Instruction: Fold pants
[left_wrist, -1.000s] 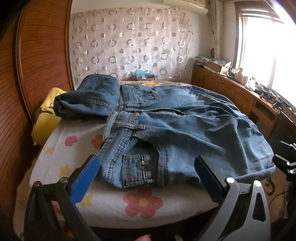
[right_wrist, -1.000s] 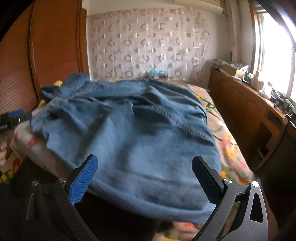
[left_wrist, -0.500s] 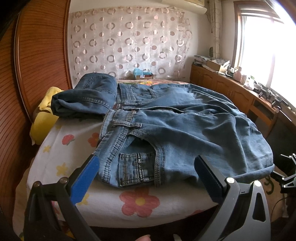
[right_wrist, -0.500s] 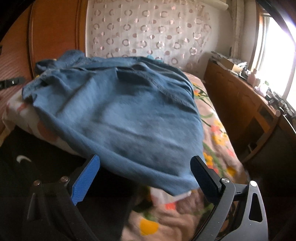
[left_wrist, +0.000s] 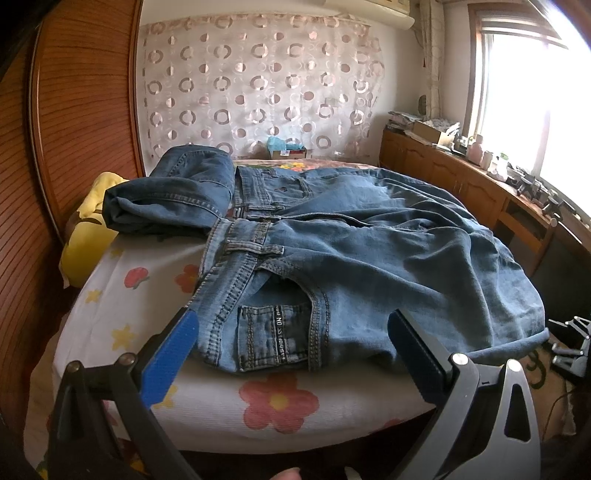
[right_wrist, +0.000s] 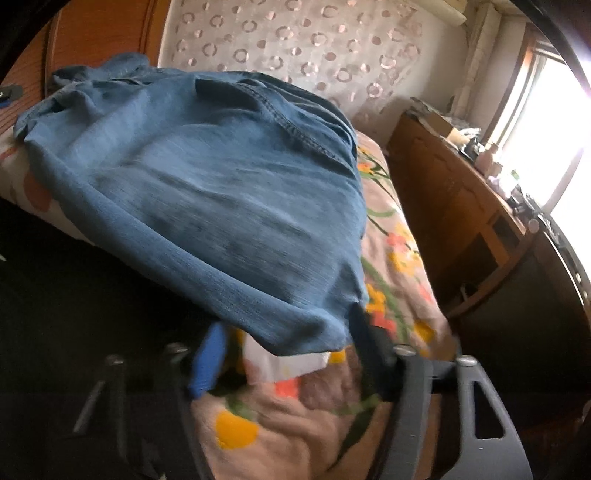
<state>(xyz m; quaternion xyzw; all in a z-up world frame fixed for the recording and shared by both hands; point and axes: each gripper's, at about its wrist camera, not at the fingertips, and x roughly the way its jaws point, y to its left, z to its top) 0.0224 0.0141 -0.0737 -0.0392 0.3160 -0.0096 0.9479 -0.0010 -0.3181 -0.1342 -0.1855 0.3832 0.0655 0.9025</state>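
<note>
Light blue jeans (left_wrist: 369, 258) lie spread on the bed, waistband and back pocket toward the left wrist camera. My left gripper (left_wrist: 291, 332) hangs open just before the bed's front edge, the pocket area showing between its fingers, nothing held. In the right wrist view the jeans' leg (right_wrist: 221, 192) drapes over the bed's corner. My right gripper (right_wrist: 286, 350) is low at that corner and its jaws are closing, with the hem's hanging tip (right_wrist: 295, 332) between them. The picture is blurred and a gap still shows by the blue pad (right_wrist: 207, 362).
The bed carries a white flowered sheet (left_wrist: 277, 402). Darker folded jeans (left_wrist: 173, 195) and a yellow cloth (left_wrist: 88, 236) lie at the back left by a wooden panel (left_wrist: 74, 129). A wooden counter (left_wrist: 461, 184) with clutter runs under the window at the right.
My right gripper has dropped and rolled toward the bed's corner, and its wide jaws have narrowed around the jeans' hem. The left gripper and the jeans' waist have stayed put.
</note>
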